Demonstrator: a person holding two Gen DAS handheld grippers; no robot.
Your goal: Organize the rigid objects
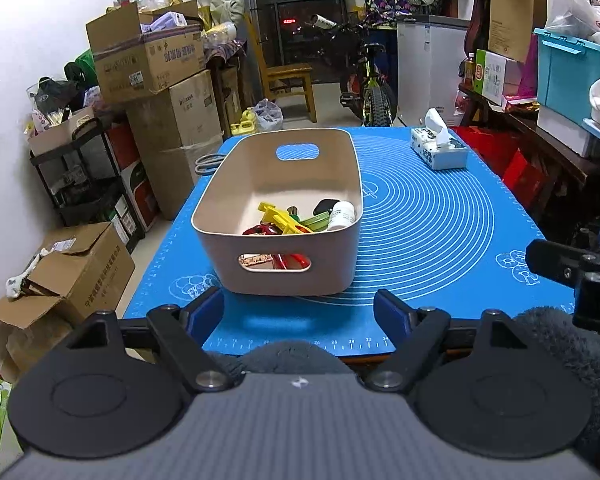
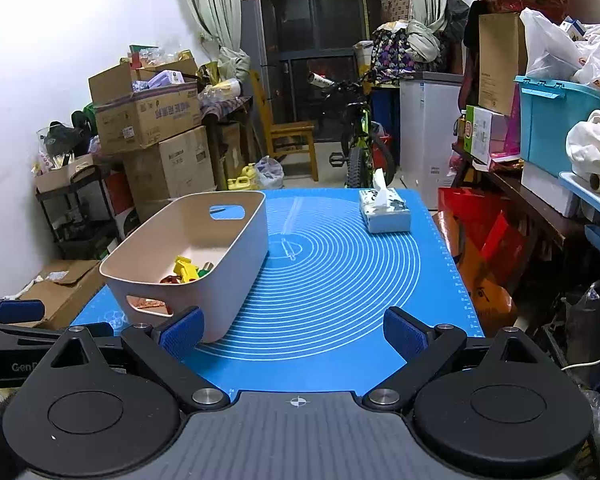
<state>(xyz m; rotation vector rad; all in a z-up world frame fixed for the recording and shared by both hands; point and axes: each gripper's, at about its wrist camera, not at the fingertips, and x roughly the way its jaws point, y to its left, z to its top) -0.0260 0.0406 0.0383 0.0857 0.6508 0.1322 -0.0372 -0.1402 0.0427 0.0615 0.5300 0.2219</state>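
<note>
Both grippers spread wide and empty above the near edge of a blue silicone mat [image 1: 440,240]. Left gripper [image 1: 300,312], blue pads parted, aimed straight at a beige bin [image 1: 284,260] standing just beyond its fingertips, not touching. Right gripper [image 2: 292,332], likewise parted, hovering over bare mat, with the same beige bin [image 2: 236,280] ahead and to its left, the bin's near corner just beside the left pad [image 2: 180,334].

Inside the bin, clustered at its near end: a yellow plastic toy piece [image 1: 278,220], a white bottle [image 1: 341,216] leaning against the right wall, a green item [image 1: 314,222], a black object [image 1: 326,206] and something red [image 1: 264,230], partly visible again through the front handle slot. Far half of the bin bare.

Grey scissor handles [image 1: 209,163] poking out on the mat behind the bin's left side. A tissue box [image 1: 438,150] at the mat's far right corner, well apart from bin and grippers.

Beyond the table: stacked cardboard boxes [image 1: 152,60] along the left wall, a wooden chair [image 1: 288,80], a bicycle [image 1: 370,92] and a white freezer [image 1: 428,64] before a dark window.
</note>
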